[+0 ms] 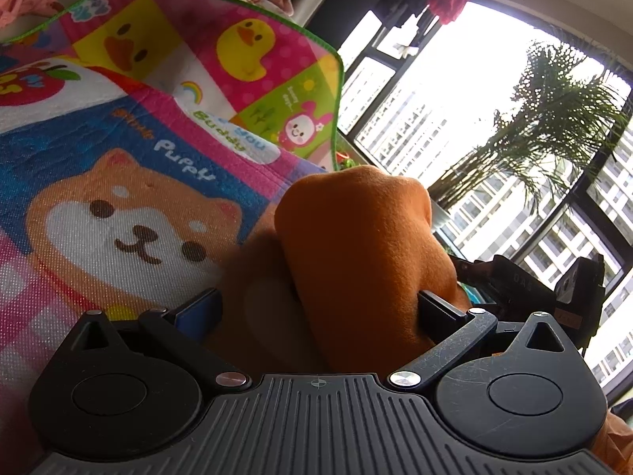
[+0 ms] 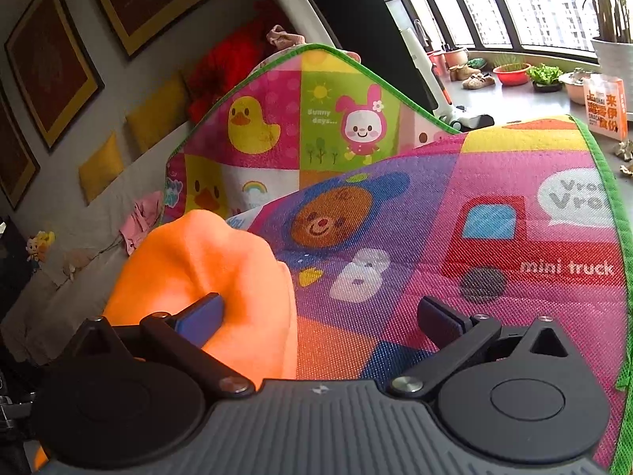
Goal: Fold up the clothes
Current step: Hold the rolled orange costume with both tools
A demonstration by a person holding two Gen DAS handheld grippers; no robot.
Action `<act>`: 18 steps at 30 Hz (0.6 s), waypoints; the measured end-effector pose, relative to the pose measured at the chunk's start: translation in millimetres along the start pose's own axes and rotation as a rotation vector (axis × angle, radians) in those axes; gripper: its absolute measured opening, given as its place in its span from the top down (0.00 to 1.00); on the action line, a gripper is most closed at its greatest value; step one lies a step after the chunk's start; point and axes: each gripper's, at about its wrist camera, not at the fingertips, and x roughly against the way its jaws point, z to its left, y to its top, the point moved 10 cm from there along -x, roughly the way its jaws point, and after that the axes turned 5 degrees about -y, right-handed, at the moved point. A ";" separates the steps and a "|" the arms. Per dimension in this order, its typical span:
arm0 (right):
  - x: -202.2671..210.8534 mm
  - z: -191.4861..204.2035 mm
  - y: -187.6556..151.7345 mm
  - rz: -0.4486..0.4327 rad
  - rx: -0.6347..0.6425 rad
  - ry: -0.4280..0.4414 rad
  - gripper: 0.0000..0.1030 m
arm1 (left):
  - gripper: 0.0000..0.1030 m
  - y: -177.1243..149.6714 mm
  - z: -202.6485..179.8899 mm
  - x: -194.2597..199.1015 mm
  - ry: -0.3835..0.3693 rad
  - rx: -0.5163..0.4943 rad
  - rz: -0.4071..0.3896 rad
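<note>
An orange garment [image 1: 356,245] is bunched between the fingers of my left gripper [image 1: 316,304], which stand wide apart with the cloth filling the gap. In the right wrist view the same orange garment [image 2: 205,261] drapes over the left finger [image 2: 201,316] of my right gripper [image 2: 320,312]; its jaws stand wide apart, and the right finger [image 2: 439,316] is bare over the mat. The other gripper [image 1: 573,289] shows at the right of the left wrist view. The garment hangs above a colourful cartoon play mat [image 2: 474,237].
The play mat [image 1: 118,182] has a green-edged fold standing up behind. A sofa [image 2: 59,285] with pink clothes [image 2: 138,221] and red cloth is at the back left. Windows, plant pots [image 2: 510,73] and shoes line the right side.
</note>
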 end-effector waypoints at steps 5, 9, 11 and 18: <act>0.4 -0.5 0.2 -0.001 -0.005 0.003 0.00 | 0.00 0.9 1.7 0.2 -0.011 0.017 -0.011; 0.8 -1.0 0.7 -0.001 -0.007 0.004 0.00 | 0.00 1.0 1.6 -0.3 -0.010 0.017 -0.014; 0.6 -0.8 0.7 -0.001 -0.007 0.004 0.00 | 0.00 0.9 1.0 -0.6 -0.005 0.013 -0.014; 9.4 7.3 9.0 -0.010 0.039 -0.018 0.00 | 0.00 0.7 -2.8 -3.2 0.027 -0.001 0.028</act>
